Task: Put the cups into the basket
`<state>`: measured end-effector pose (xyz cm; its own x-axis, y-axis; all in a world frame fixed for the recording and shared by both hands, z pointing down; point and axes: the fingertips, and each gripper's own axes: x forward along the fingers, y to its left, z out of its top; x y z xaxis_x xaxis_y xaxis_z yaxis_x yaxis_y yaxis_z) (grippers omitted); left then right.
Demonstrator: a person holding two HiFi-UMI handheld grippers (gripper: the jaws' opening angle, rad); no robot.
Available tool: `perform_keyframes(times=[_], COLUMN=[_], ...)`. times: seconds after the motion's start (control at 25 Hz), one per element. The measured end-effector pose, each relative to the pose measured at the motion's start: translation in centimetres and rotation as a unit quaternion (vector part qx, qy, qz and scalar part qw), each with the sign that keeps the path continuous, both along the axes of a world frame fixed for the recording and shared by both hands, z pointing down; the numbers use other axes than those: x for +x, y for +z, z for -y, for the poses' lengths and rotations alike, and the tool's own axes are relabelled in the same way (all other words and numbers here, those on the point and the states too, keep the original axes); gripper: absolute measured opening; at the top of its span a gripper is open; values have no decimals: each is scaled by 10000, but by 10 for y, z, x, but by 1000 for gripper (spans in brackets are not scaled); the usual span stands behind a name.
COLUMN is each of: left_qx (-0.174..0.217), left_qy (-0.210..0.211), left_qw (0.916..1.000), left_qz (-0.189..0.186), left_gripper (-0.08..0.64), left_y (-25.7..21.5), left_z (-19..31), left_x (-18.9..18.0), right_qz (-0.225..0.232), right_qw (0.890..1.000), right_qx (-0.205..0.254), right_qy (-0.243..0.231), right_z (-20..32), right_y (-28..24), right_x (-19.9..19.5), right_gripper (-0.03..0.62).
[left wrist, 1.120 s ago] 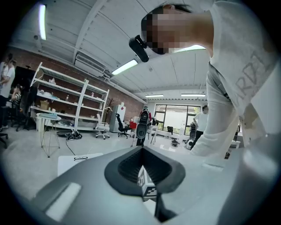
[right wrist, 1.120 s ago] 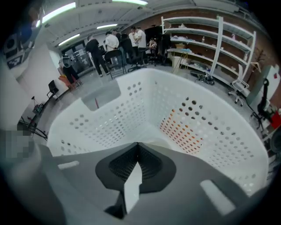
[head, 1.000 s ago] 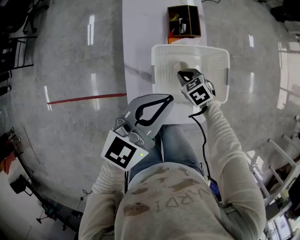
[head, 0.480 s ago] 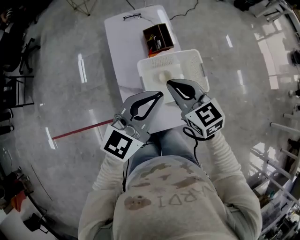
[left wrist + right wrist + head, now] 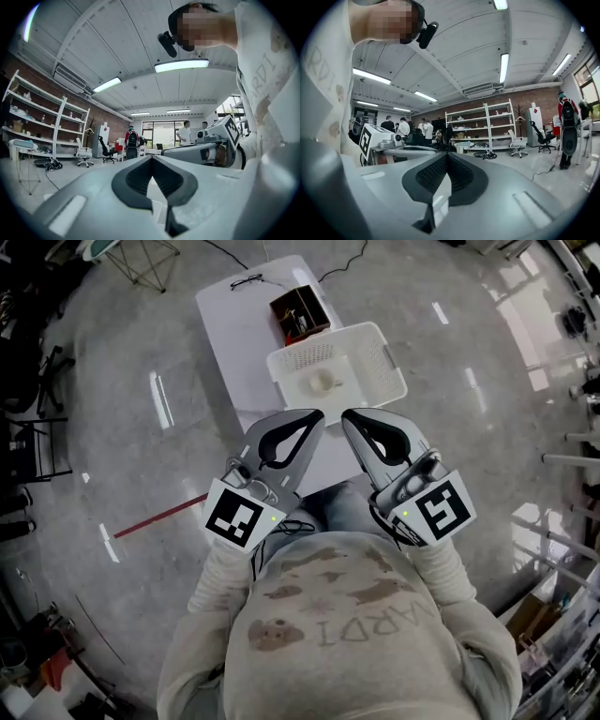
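A white mesh basket [image 5: 382, 362] stands on the white table [image 5: 234, 343] at the top of the head view. One pale cup [image 5: 322, 382] lies inside it. Both grippers are held up in front of the person's body, well short of the basket, and point toward it. My left gripper [image 5: 316, 415] is shut with nothing in it, and its jaws meet at the tip [image 5: 151, 157]. My right gripper [image 5: 348, 416] is shut and empty too, tips together [image 5: 447, 154]. Each gripper view looks across the room and shows neither cup nor basket.
A brown open box [image 5: 298, 315] with small items stands behind the basket, and a pair of glasses [image 5: 246, 281] lies at the table's far end. A red line [image 5: 159, 517] crosses the grey floor at left. Several people, shelves [image 5: 485, 126] and office chairs stand far off.
My right gripper has drawn back from over the basket to beside the left one near the body. The head view has risen and tilted, so table and basket look smaller and farther.
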<state>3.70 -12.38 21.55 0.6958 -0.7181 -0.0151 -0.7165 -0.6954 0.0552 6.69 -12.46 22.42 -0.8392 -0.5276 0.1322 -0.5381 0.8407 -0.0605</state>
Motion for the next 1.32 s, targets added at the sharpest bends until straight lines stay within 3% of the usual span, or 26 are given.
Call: perform_keyframes(times=[0.32, 1.32], left_qx=[92, 209], left_qy=[125, 111], left_qw=[9999, 9997], left_qz=[10, -36], left_gripper=[0, 0], left_y=[-6, -13], left_z=[-26, -28], left_x=[2, -4], right_qz=[25, -36], right_qw=[9996, 9994], right_qx=[288, 324], right_qy=[59, 89], right_z=[-30, -37], right_y=[-14, -17], right_x=[-5, -11], right_gripper=[28, 28])
